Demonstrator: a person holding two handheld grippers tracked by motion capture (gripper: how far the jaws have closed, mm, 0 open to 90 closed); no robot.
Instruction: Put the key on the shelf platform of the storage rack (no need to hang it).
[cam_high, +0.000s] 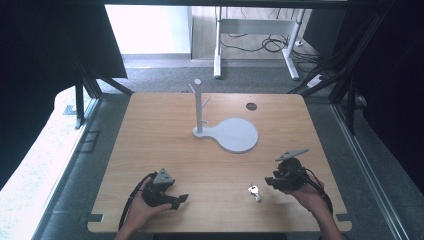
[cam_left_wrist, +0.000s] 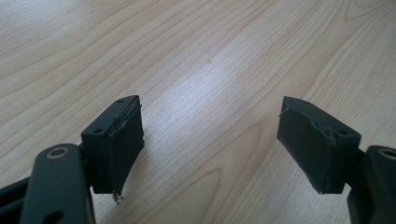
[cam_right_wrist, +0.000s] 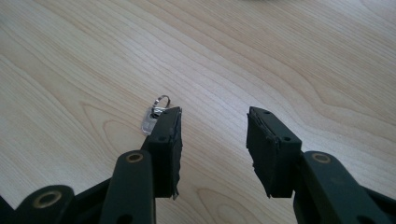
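Lying flat on the tabletop, the key served as the landmark for this inspection. It rested near the front edge, its ring visible in the right gripper view, and nothing gripped it.

Progress was judged early. The key had not been lifted, and the white stand, with its pegs and round base, stood well beyond the key toward the far side, bare of any load. Picking up the key and carrying it to the stand appeared to remain outstanding.

The right hand-held gripper sat just to the right of the key, near it but apart. Its jaws stood partly parted with only bare wood between them; in its own view the key lay just outside and beyond the left jaw, partly hidden by it.

The left hand-held gripper rested well to the left of the key, jaws wide apart and holding nothing.
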